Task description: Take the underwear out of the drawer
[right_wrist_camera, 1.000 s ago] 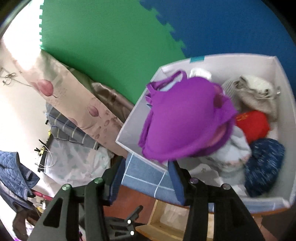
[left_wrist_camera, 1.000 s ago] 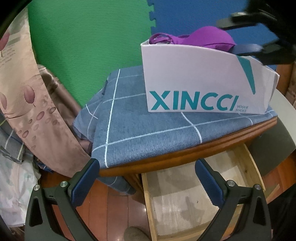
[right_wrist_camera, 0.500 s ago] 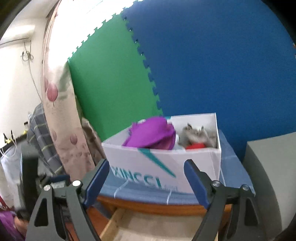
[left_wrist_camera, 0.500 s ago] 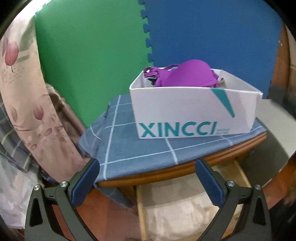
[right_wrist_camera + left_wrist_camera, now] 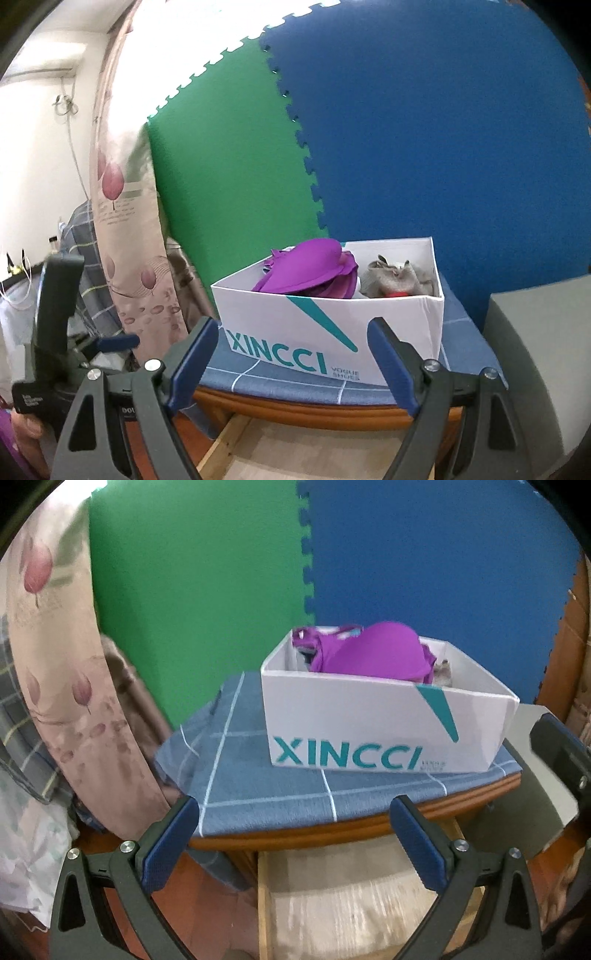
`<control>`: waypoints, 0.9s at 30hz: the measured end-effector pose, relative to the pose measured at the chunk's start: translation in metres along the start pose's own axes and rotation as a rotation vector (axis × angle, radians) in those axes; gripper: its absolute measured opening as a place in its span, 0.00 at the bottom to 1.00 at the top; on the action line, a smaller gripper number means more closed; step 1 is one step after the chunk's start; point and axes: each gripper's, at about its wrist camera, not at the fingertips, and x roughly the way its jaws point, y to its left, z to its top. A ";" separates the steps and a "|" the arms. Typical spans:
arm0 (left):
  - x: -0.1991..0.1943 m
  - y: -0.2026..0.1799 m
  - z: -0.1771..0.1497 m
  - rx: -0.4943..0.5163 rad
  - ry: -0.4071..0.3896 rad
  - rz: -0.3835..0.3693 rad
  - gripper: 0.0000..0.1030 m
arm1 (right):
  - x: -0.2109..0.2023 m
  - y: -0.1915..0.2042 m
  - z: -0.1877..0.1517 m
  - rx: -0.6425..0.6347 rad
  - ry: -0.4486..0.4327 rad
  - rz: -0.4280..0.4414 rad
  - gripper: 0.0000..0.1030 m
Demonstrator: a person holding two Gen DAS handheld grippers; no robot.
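Note:
A purple bra (image 5: pixel 373 653) lies on top of other clothes in a white XINCCI box (image 5: pixel 369 727) on a blue-cloth-covered wooden table (image 5: pixel 258 775). It also shows in the right wrist view (image 5: pixel 310 266), beside a grey garment (image 5: pixel 395 280). Below the table edge an open wooden drawer (image 5: pixel 354 897) shows a pale lining. My left gripper (image 5: pixel 295 842) is open and empty, held back from the table above the drawer. My right gripper (image 5: pixel 291 354) is open and empty, in front of the box (image 5: pixel 332 332).
Green (image 5: pixel 192 590) and blue (image 5: pixel 424 554) foam mats form the back wall. A floral curtain (image 5: pixel 48 664) hangs at left. A grey cabinet (image 5: pixel 532 354) stands right of the table. The right gripper's body shows at the left wrist view's right edge (image 5: pixel 561 746).
My right gripper has let go of the purple bra in the box, opened, and pulled back and down. My left gripper has drawn back and tilted up.

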 end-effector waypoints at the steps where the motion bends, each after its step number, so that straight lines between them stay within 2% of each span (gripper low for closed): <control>1: -0.001 -0.001 0.000 0.004 -0.011 -0.001 1.00 | -0.001 0.002 -0.001 -0.011 -0.007 -0.002 0.83; 5: 0.005 -0.001 0.001 -0.006 0.000 -0.021 1.00 | -0.003 0.007 -0.003 -0.040 -0.008 -0.023 0.83; 9: 0.007 -0.003 0.004 -0.001 -0.015 -0.001 1.00 | -0.002 0.008 -0.003 -0.042 -0.003 -0.033 0.83; 17: 0.008 -0.006 0.003 0.011 -0.030 0.009 1.00 | -0.011 0.006 0.000 -0.034 -0.047 -0.104 0.84; 19: 0.008 -0.005 0.003 0.002 -0.029 -0.001 1.00 | -0.016 0.006 -0.002 -0.036 -0.082 -0.132 0.86; 27: 0.013 -0.004 0.002 0.001 -0.010 -0.012 1.00 | -0.013 0.009 -0.006 -0.058 -0.077 -0.126 0.87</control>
